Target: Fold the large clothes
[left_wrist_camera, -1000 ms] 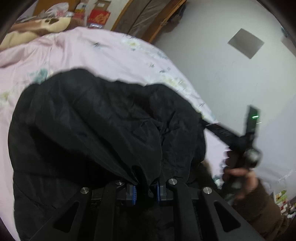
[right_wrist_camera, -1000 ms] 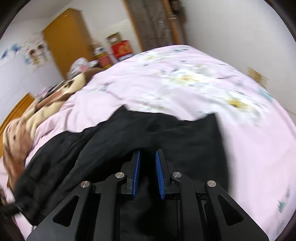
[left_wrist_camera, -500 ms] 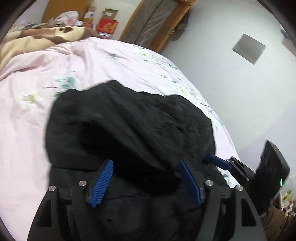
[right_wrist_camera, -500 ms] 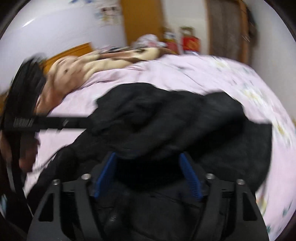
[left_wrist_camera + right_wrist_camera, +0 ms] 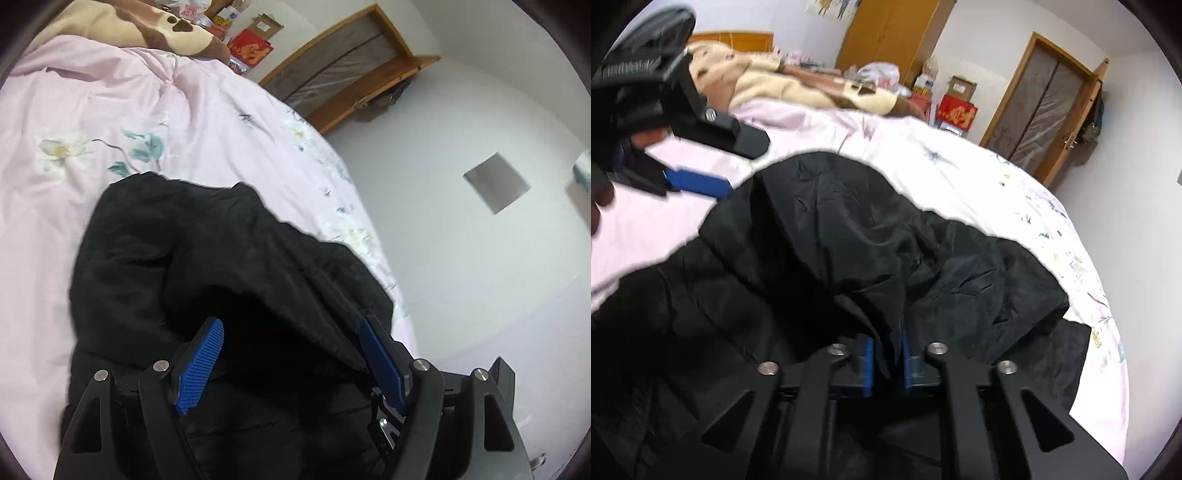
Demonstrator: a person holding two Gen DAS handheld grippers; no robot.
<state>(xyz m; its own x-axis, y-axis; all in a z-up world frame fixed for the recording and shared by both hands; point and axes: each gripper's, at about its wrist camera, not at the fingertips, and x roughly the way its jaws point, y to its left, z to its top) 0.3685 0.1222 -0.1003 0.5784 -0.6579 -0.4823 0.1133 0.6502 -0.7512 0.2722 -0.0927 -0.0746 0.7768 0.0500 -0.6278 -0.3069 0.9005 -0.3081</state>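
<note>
Pinching a fold of the black jacket (image 5: 871, 236) between its 2 nearly-closed pads, the right gripper (image 5: 885, 363) sits nearer — the left gripper (image 5: 291, 354) gapes wide, cloth heaped ahead, gripping nothing.

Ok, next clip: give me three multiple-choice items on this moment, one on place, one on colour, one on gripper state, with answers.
1. Where does the black jacket lie?
A. on the pink floral bedspread
B. on a wooden chair
C. inside the wardrobe

2. What colour are the gripper pads?
A. red
B. blue
C. green

3. How do the grippers stand?
A. both open
B. left gripper open, right gripper shut on jacket fabric
C. left shut, right open

Answers:
1 A, pink bedding shows around the jacket.
2 B, blue ribbed pads show in both views.
3 B, the left jaws are spread wide, while the right jaws pinch a fold.
</note>
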